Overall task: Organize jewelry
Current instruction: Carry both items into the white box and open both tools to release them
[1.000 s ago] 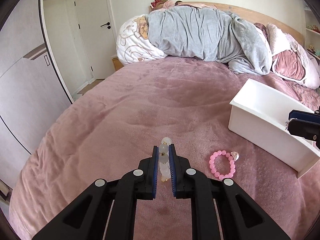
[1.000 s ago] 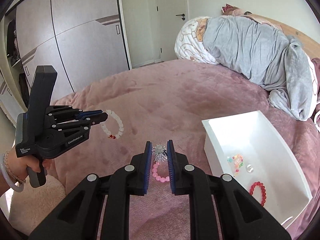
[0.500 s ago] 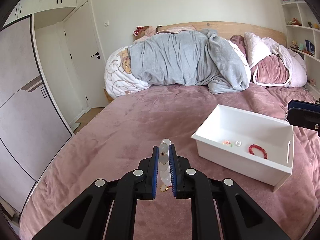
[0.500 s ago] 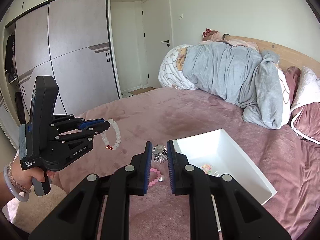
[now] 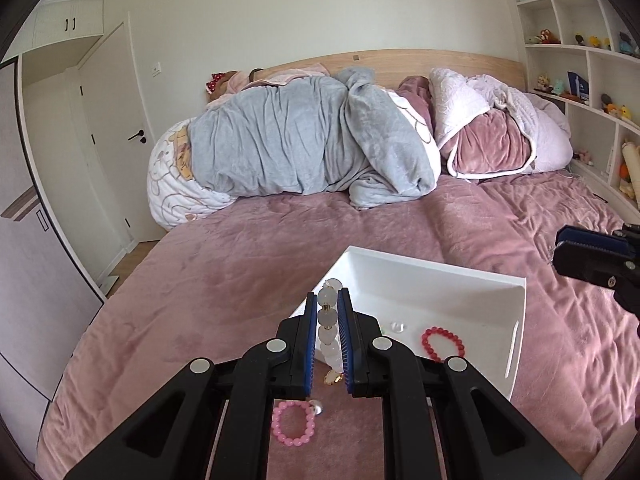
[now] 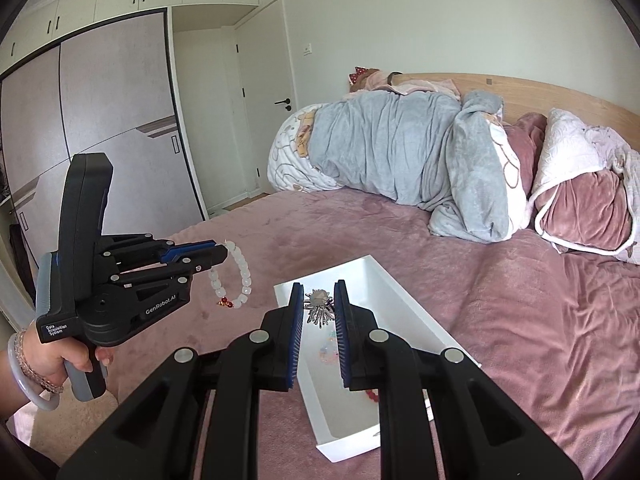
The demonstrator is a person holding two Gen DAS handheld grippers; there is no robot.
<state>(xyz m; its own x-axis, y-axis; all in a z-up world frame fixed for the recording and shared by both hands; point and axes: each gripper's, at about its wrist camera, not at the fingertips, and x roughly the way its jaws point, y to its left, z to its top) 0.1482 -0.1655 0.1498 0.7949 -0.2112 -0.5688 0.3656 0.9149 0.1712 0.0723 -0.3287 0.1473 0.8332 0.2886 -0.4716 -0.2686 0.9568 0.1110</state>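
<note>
My left gripper [image 5: 328,300] is shut on a white bead bracelet [image 5: 329,334] that hangs in the air just left of the white box [image 5: 476,276]; it also shows in the right wrist view [image 6: 240,280]. My right gripper [image 6: 318,292] is shut on a silver spiky brooch [image 6: 319,307], held above the white box [image 6: 404,300]. The box holds a red bead bracelet [image 5: 442,343] and small clear and pastel pieces [image 6: 330,350]. A pink bead bracelet [image 5: 294,423] lies on the bedspread below my left gripper.
The pink bedspread [image 5: 224,288] covers the bed. A rolled grey and white duvet [image 5: 296,152] and pink pillows [image 5: 492,148] lie at the headboard. Wardrobe doors [image 6: 100,128] stand at the left, shelves with toys [image 5: 588,64] at the right.
Both grippers have risen and moved towards the white box with their pieces. The right gripper now hangs over the box; the pink bracelet has slid under the left gripper's view.
</note>
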